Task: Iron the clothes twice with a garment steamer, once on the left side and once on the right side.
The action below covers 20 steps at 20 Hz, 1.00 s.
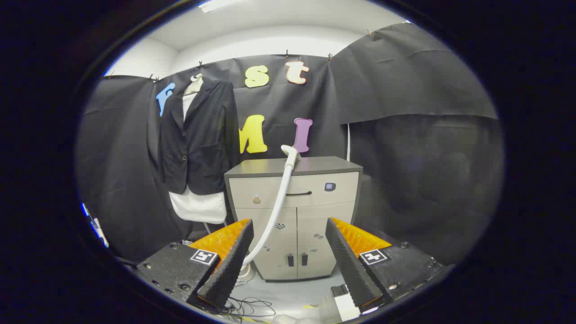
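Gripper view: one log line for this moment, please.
gripper open, empty | steamer on cabinet | jacket hanging, untouched

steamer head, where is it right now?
In the gripper view, the steamer head rests on the cabinet top, right of the hanging jacket, well beyond the open gripper; its hose droops down the cabinet front.

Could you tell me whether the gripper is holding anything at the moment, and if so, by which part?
Nothing is held. The gripper is open, its fingers spread apart with the steamer hose and the cabinet well beyond them.
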Motion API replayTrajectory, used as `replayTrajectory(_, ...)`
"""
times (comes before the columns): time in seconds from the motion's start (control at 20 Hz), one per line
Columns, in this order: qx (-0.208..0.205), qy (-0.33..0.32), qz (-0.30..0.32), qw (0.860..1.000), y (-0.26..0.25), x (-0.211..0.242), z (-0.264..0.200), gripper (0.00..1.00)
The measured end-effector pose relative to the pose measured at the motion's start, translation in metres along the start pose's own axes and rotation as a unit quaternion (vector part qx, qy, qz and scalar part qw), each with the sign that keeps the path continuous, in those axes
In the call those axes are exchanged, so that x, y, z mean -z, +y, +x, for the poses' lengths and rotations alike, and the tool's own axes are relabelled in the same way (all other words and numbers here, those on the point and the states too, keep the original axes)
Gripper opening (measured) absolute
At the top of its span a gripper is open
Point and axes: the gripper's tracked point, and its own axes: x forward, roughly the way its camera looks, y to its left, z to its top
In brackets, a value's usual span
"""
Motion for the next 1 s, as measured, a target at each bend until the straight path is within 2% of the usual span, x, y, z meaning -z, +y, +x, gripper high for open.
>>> replayTrajectory(0.7, -0.010, -0.003, -0.002, 1.000, 0.006, -0.009, -0.010, 1.00)
replayTrajectory(1.0, -0.002, -0.011, 0.006, 1.000, -0.004, -0.037, -0.007, 1.00)
